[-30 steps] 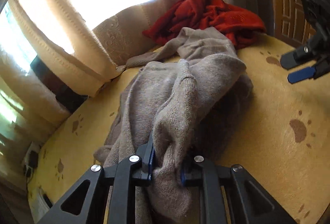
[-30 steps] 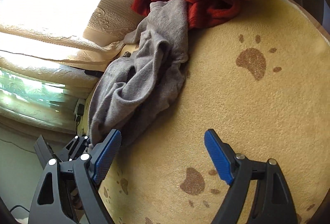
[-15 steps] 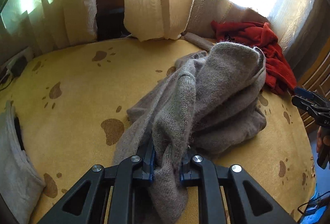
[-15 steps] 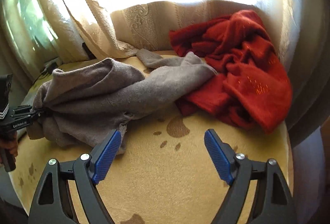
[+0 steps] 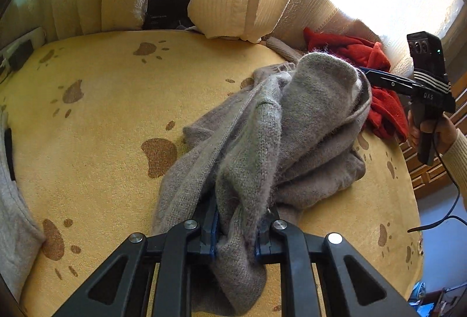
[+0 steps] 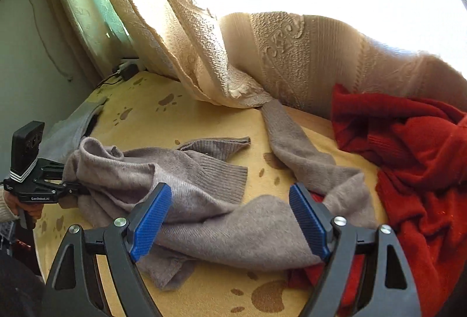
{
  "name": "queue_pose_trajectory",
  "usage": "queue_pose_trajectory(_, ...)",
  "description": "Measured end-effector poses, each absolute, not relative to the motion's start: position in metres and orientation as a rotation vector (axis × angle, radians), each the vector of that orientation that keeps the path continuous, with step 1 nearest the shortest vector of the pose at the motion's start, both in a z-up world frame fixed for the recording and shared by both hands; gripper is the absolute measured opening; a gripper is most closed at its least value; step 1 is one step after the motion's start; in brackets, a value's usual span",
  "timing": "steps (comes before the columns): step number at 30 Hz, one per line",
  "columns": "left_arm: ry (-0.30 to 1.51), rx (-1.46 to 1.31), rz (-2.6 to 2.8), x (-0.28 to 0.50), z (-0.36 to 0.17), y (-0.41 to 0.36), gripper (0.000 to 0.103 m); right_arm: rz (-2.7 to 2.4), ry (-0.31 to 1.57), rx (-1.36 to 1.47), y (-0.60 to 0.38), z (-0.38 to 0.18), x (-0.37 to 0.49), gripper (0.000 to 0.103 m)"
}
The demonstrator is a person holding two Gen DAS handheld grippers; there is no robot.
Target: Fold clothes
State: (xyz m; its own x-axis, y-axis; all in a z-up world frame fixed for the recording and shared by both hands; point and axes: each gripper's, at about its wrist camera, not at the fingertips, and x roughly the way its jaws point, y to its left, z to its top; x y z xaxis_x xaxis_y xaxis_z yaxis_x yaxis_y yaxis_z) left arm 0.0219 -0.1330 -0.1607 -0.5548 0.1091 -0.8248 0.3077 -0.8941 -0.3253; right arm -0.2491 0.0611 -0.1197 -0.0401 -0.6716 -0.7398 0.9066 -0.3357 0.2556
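The left gripper [image 5: 235,232] pinches the grey sweater [image 5: 277,136] bunched on the blanket [image 5: 102,127] — the right gripper [image 6: 230,223], wide and empty, next needs an edge to spread it.

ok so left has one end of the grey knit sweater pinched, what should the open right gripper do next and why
Probably lower the right gripper and close on the fold of the crumpled grey knit sweater that already lies between its open blue pads. The left gripper is clamped on the other end, so a second grip would let both hands stretch it flat on the yellow paw-print cover, clear of the red knitted garment.
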Motion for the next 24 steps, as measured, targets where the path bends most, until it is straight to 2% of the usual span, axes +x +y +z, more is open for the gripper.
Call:
queue_pose_trajectory(4, 0.745, 1.438, -2.588, 0.022, -0.161, -0.140, 0.018, -1.532, 0.346, 0.974, 0.038, -0.137, -0.242, 0.086)
queue_pose_trajectory(10, 0.863, 1.468, -2.569, 0.021, -0.164, -0.151, 0.024, -1.367, 0.372, 1.132, 0.022, -0.171, -0.229, 0.083)
queue_pose_trajectory(11, 0.883, 1.470, -2.564, 0.021, -0.164, -0.153, 0.026, -1.351, 0.391, 1.164, 0.021, -0.177, -0.227, 0.075)
queue_pose_trajectory(12, 0.901, 1.472, -2.560, 0.021, -0.165, -0.154, 0.027, -1.342, 0.400, 1.182, 0.021, -0.181, -0.225, 0.063)
queue_pose_trajectory(13, 0.904, 1.475, -2.558, 0.020, -0.164, -0.154, 0.031, -1.345, 0.395, 1.192, 0.024, -0.183, -0.224, 0.057)
queue_pose_trajectory(15, 0.909, 1.481, -2.556, 0.019, -0.163, -0.154, 0.035, -1.367, 0.359, 1.199, 0.032, -0.182, -0.224, 0.035)
queue_pose_trajectory(17, 0.921, 1.480, -2.554, 0.017, -0.162, -0.154, 0.044, -1.404, 0.322, 1.193, 0.041, -0.177, -0.224, 0.026)
queue_pose_trajectory(24, 0.961, 1.477, -2.547, 0.011, -0.159, -0.158, 0.044, -1.529, 0.165, 1.131, 0.075, -0.140, -0.218, 0.019)
